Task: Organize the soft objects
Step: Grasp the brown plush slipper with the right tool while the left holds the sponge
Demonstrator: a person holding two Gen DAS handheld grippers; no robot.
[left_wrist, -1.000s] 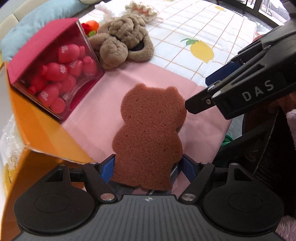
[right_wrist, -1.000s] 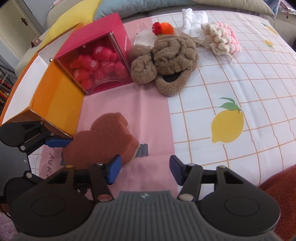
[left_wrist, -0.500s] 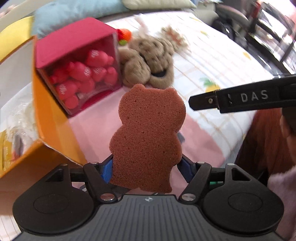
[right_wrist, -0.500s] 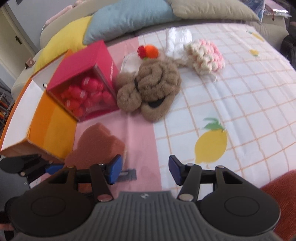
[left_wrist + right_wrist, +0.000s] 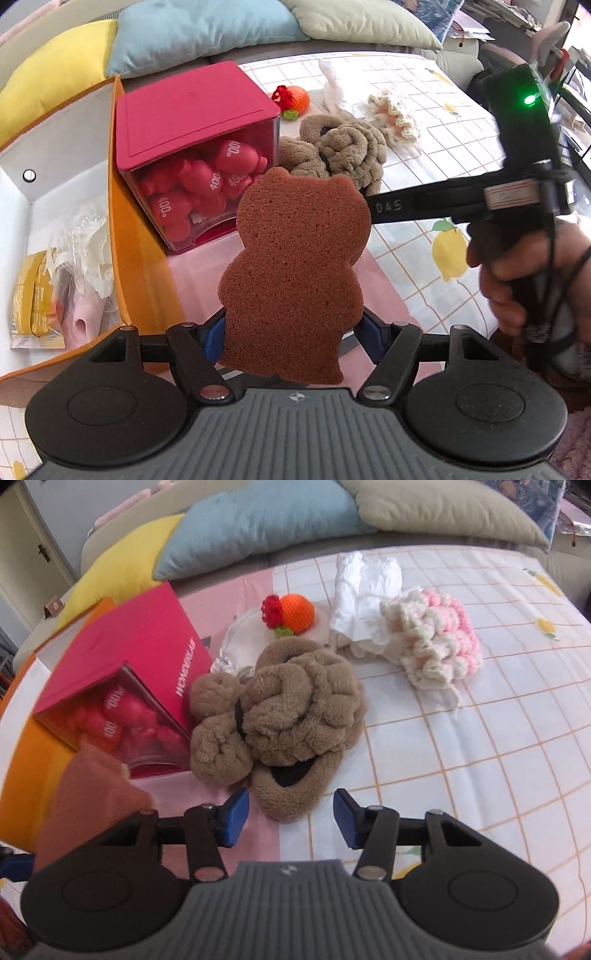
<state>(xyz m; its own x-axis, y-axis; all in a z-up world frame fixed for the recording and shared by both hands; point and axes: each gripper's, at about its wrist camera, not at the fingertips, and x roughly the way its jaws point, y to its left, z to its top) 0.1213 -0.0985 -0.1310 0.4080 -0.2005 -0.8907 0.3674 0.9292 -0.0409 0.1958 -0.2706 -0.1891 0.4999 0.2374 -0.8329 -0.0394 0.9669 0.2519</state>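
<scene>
Bear-shaped sponge stands upright, pinched at its base by the left gripper, beside the open orange box. Carry it over the box wall before releasing. The right gripper, its jaws just closing but apart and empty, faces the brown plush slipper.

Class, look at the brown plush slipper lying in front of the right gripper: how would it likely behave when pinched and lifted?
The slipper is thick fluffy pile, so it would probably squash under the right gripper and feel light. Its knotted top looks loose; it would likely droop rather than stay stiff. Lying flat on the bedsheet, it seems unlikely to roll.
</scene>
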